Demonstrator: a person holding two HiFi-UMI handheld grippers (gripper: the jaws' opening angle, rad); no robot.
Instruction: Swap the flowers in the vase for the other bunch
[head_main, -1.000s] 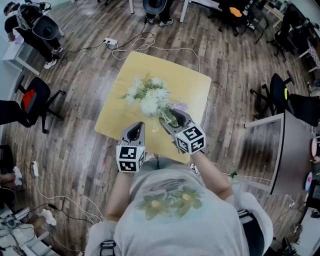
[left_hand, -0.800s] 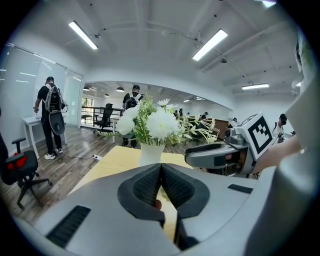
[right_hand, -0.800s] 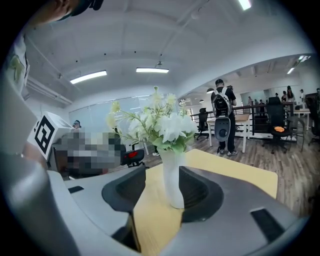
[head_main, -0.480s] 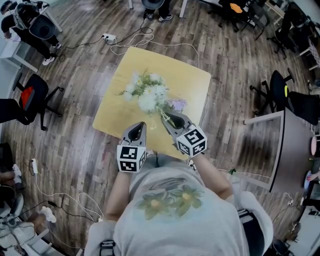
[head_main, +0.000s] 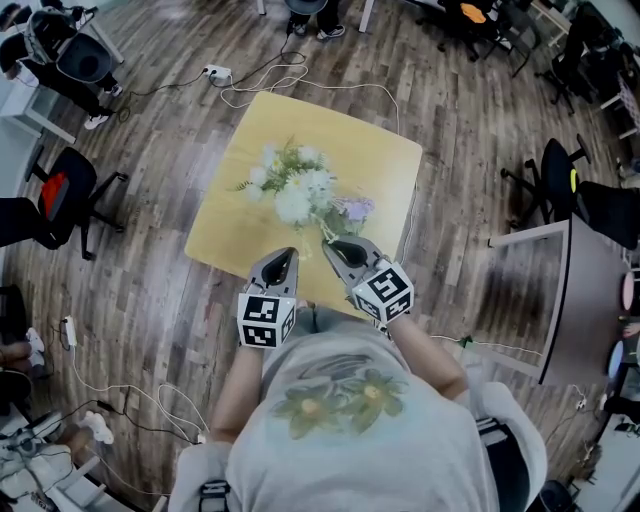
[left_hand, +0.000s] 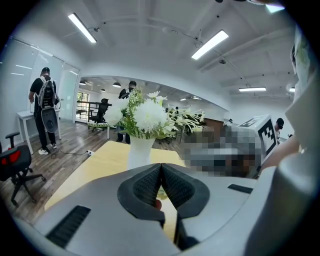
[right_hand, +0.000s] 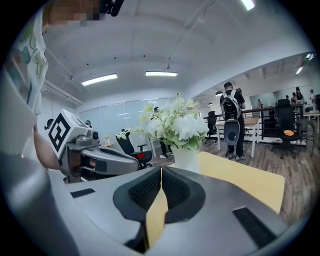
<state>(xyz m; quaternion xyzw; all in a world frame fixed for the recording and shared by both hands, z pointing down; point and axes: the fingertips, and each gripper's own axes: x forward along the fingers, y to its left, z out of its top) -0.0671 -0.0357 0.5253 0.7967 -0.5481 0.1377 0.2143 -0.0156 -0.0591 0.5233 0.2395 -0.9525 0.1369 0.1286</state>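
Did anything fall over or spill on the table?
Nothing looks spilled or broken. The white vase stands upright on the yellow wooden table with its white flowers in it. Only the pale purple bunch seems to lie flat on the table beside the vase, outside it.

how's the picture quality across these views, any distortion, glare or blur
Head view: fisheye bends the floor at the edges; the white flowers wash out against the table. Left gripper view: dark round vignette, ceiling light strips blown out. Right gripper view: same vignette, ceiling bowed.
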